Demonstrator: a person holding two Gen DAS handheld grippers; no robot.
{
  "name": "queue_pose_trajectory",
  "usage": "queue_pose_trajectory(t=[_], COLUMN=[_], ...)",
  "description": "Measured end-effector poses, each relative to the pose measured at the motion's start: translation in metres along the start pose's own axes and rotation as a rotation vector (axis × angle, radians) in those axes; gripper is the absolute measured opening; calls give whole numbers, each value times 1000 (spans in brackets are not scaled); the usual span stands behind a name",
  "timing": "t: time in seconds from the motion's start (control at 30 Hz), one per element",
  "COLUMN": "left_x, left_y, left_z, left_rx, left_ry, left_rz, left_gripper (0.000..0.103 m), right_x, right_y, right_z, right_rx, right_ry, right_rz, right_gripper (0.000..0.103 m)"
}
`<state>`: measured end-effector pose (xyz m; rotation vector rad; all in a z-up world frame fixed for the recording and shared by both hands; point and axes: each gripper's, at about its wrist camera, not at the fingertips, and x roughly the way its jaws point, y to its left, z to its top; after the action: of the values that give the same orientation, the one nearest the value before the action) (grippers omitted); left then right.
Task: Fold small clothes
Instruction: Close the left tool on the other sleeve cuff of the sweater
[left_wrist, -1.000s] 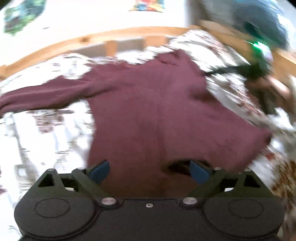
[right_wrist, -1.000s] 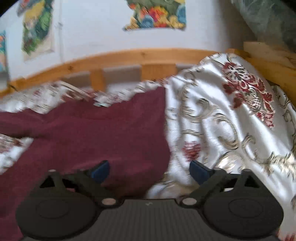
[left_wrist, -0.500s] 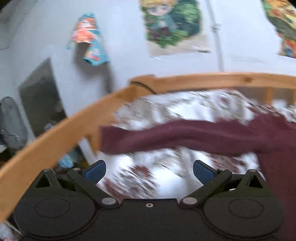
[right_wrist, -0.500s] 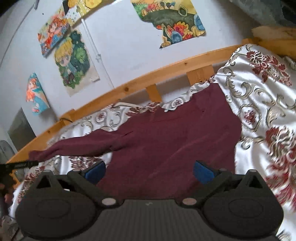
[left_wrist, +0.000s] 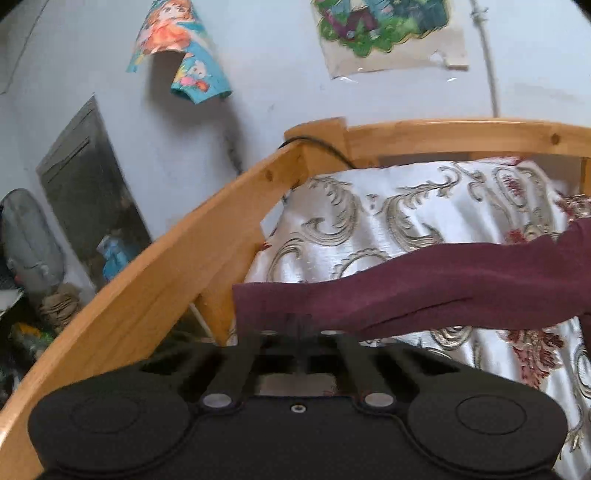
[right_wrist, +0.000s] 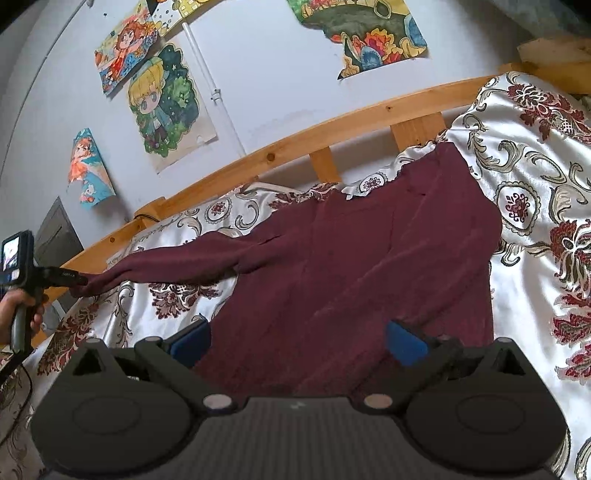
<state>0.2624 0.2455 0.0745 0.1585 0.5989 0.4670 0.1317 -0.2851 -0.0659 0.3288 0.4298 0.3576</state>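
A maroon long-sleeved top (right_wrist: 362, 266) lies spread on a white bedspread with red and gold flowers (right_wrist: 535, 206). Its left sleeve (left_wrist: 424, 284) stretches out to the left. My left gripper (left_wrist: 295, 321) is shut on the cuff of that sleeve, near the bed's wooden rail; it also shows in the right wrist view (right_wrist: 79, 282), pinching the cuff. My right gripper (right_wrist: 297, 341) is open and empty, its blue pads (right_wrist: 406, 345) hovering over the near hem of the top.
A wooden bed rail (left_wrist: 155, 284) curves along the left and back (right_wrist: 332, 129). Posters (right_wrist: 166, 107) hang on the white wall. A fan and clutter (left_wrist: 29, 243) sit on the floor beyond the rail. A black cable (left_wrist: 321, 146) crosses the rail's corner.
My left gripper swung left from the top's body to the sleeve end and closed on the cuff. My right gripper lifted back, staying open, so more of the top shows.
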Motion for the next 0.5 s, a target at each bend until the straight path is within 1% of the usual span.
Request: queue_pose_trajectory(t=[0.07,0.13,0.17,0.23,0.3,0.37,0.43,0.47,0.5], left_x=[-10,-24,-30,-37,-39,-38,-34,-32,-29], left_y=[-2,-5,-5,-9,-15,-18,-16,-13,-10], left_z=[4,10,13,20,25,24,18,15,10], left_rx=[7,23,28,43,74,92,80,62,42], left_ry=[-36,-82,-96,-93,-72,-52,-24,-13,-6], left_rz=[30,37,29,20,39,56,37,22,5], left_gripper=[0,0,0,0,0,11,29,32,41], right_x=[-2,-4,-5,-6,-7,-7,-6,-6,-6], right_y=[1,1,1,1,1,1,2,2,2], right_z=[0,1,2,3,3,3,3,2,2], right_rx=[-13,-20,-24,-33,-37,-39,-41,-43,-48], right_ry=[-3,-13,-18,-21,-23,-21,-18,-17,-15], right_rz=[0,2,4,6,9,14,17,19,18], right_gripper=[103,103,103,103,103,103,103,103,103])
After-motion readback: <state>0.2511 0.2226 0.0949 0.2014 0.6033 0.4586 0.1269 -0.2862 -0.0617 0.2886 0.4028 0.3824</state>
